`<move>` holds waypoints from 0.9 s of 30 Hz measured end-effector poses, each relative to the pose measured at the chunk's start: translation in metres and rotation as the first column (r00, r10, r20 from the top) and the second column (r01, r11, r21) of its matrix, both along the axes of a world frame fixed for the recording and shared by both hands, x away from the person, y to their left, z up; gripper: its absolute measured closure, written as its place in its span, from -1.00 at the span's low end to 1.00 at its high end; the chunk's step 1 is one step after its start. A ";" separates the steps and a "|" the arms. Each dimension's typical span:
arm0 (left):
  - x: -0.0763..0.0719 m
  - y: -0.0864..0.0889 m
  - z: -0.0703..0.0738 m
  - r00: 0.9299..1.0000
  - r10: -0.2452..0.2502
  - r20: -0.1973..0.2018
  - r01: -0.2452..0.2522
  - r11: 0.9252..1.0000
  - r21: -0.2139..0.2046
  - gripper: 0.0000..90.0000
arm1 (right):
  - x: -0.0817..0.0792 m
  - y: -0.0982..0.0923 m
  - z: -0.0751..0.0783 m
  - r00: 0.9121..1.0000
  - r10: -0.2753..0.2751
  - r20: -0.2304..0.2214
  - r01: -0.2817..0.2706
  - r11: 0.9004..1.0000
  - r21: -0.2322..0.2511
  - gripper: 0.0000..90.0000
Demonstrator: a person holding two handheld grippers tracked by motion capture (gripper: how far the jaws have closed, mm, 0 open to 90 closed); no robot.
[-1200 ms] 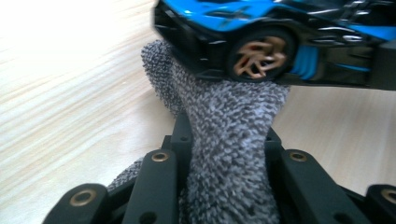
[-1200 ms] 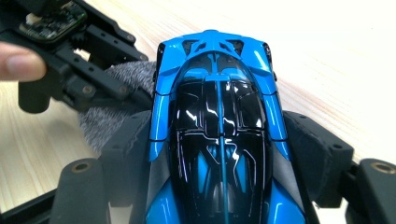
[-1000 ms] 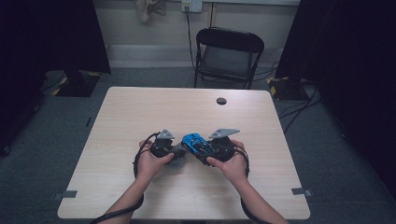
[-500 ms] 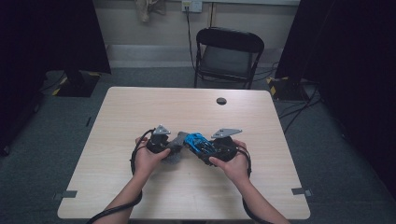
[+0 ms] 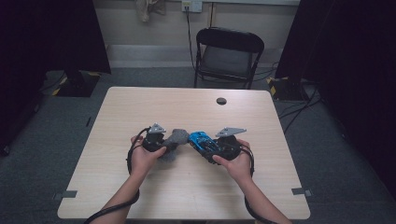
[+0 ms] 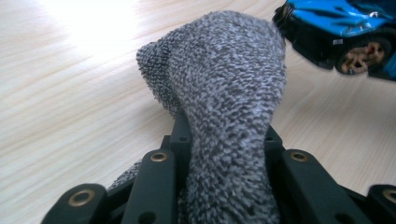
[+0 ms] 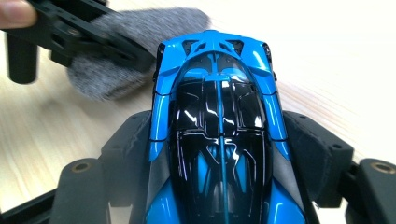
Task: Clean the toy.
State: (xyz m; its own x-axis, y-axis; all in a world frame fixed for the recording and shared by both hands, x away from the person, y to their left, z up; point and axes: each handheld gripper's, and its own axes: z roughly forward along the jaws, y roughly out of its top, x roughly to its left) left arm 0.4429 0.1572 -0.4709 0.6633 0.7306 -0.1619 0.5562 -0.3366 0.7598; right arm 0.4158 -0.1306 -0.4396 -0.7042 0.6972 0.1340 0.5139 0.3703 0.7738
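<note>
A blue and black toy car (image 5: 201, 140) is clamped between the jaws of my right gripper (image 5: 212, 147), nose pointing left and held just above the table; in the right gripper view the car (image 7: 219, 121) lies along the jaws. My left gripper (image 5: 163, 142) is shut on a grey knitted cloth (image 5: 176, 137). In the left gripper view the cloth (image 6: 224, 93) bulges out past the jaws, and its tip sits right beside the car's front (image 6: 341, 28). In the right gripper view the cloth (image 7: 102, 79) and the left gripper (image 7: 79, 37) lie at the car's front left corner.
Both hands work over the front middle of a light wooden table (image 5: 187, 196). A small black round thing (image 5: 221, 101) lies near its far edge. A black folding chair (image 5: 229, 56) stands behind the table, with cables on the floor around it.
The left hand has drawn back slightly to the left, so more grey cloth shows between the two grippers. The right hand and the car have stayed in place.
</note>
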 end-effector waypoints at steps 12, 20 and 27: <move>0.003 0.026 0.002 1.000 0.024 -0.005 -0.024 0.997 0.072 0.52 | 0.013 -0.033 -0.010 0.996 -0.088 -0.010 0.088 0.995 -0.040 -0.38; 0.006 0.042 0.002 0.999 0.047 -0.009 -0.046 0.994 0.104 0.53 | 0.020 -0.056 -0.018 0.988 -0.157 -0.006 0.156 0.986 -0.054 -0.38; 0.007 0.053 0.004 0.998 0.061 -0.006 -0.060 0.991 0.116 0.53 | 0.026 -0.070 -0.025 0.981 -0.192 -0.017 0.190 0.980 -0.066 -0.38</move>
State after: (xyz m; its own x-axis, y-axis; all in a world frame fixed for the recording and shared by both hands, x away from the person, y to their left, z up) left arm 0.4499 0.2106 -0.4671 0.6164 0.7833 -0.0802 0.5850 -0.3874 0.7125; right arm 0.4423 -0.2010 -0.4648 -0.5546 0.8261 0.0998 0.5975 0.3118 0.7388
